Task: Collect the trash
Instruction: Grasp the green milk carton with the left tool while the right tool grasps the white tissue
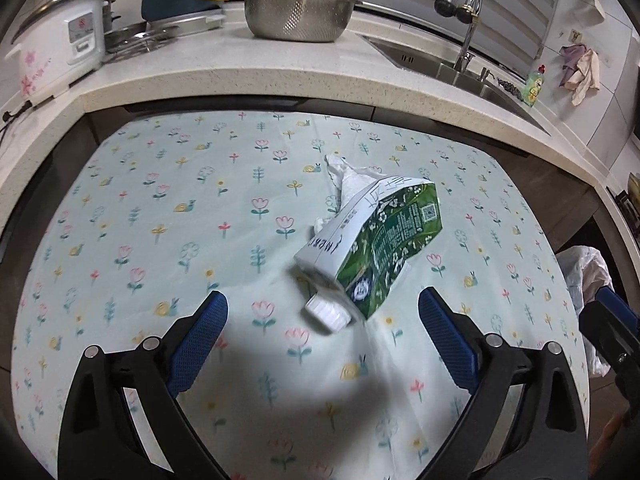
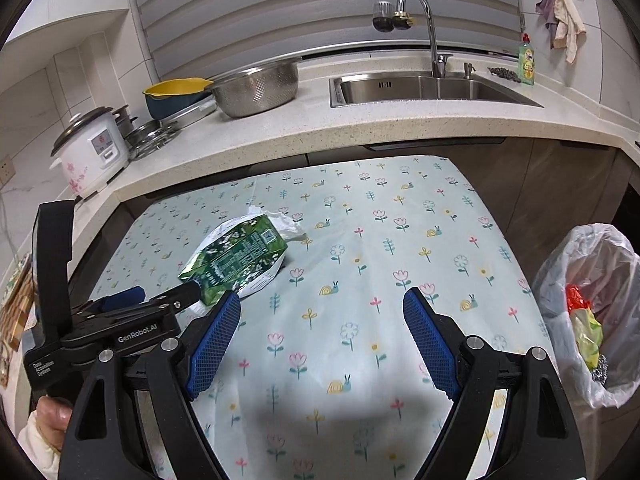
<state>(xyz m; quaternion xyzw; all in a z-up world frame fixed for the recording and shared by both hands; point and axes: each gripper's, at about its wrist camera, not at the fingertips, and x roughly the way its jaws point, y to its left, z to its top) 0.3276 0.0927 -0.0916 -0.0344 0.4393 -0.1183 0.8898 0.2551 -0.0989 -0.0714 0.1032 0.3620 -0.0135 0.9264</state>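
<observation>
A steel colander (image 2: 256,90) sits on the speckled worktop (image 2: 280,136). Left of the colander are a yellow-and-blue basin (image 2: 176,94) and a white rice cooker (image 2: 94,148); right of it are the sink (image 2: 424,88), its tap (image 2: 424,20) and a green detergent bottle (image 2: 527,62).

1. A speckled pale countertop (image 2: 280,136) curves across the upper frame.
2. Grey blinds (image 2: 320,4) fill the top centre; white wall tiles (image 2: 36,92) sit upper left.
3. A steel sink (image 2: 424,88) with a faucet (image 2: 424,12) lies upper right.
</observation>
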